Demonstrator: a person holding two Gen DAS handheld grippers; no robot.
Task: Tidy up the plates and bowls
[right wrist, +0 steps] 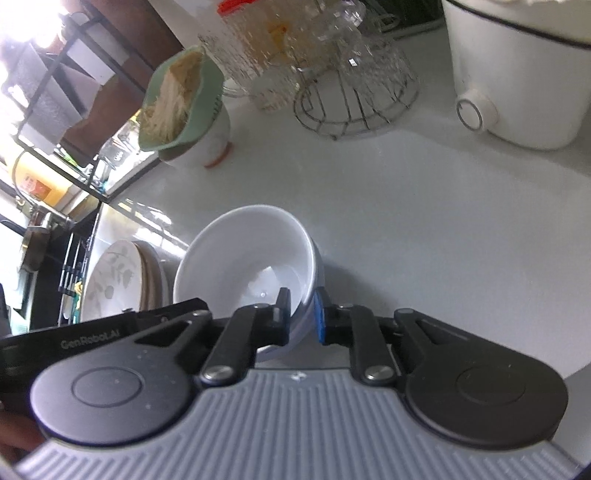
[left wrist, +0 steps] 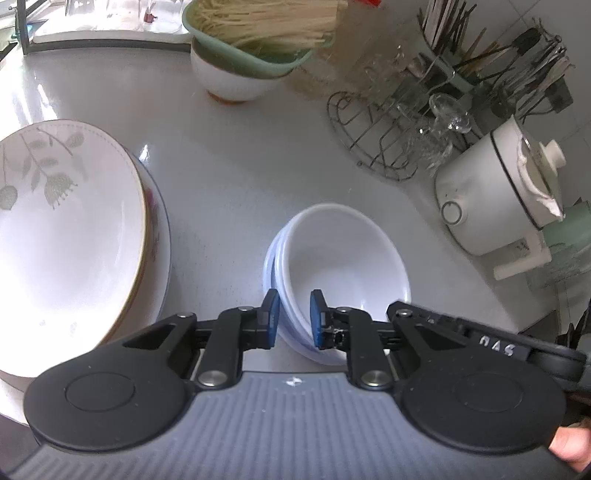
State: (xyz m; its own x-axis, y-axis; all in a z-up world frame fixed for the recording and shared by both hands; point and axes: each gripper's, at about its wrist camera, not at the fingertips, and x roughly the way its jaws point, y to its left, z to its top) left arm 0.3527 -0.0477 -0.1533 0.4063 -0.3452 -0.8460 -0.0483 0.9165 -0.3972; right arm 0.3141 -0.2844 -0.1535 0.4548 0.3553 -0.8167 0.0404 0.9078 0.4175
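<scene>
A stack of white bowls (left wrist: 343, 254) sits on the white counter (left wrist: 240, 155), nested one in another. My left gripper (left wrist: 293, 317) straddles the near left rim of the stack, one blue pad outside, one inside. My right gripper (right wrist: 302, 314) straddles the right rim of the same bowls (right wrist: 247, 258), pads close on the wall. A stack of white plates (left wrist: 66, 236) with a grey leaf print lies left of the bowls; it also shows in the right wrist view (right wrist: 118, 280).
A green strainer of dry noodles (left wrist: 258, 33) rests on a white bowl at the back. A wire rack with upturned glasses (left wrist: 391, 136) and a white electric pot (left wrist: 502, 188) stand to the right, with a utensil holder (left wrist: 498, 59) behind.
</scene>
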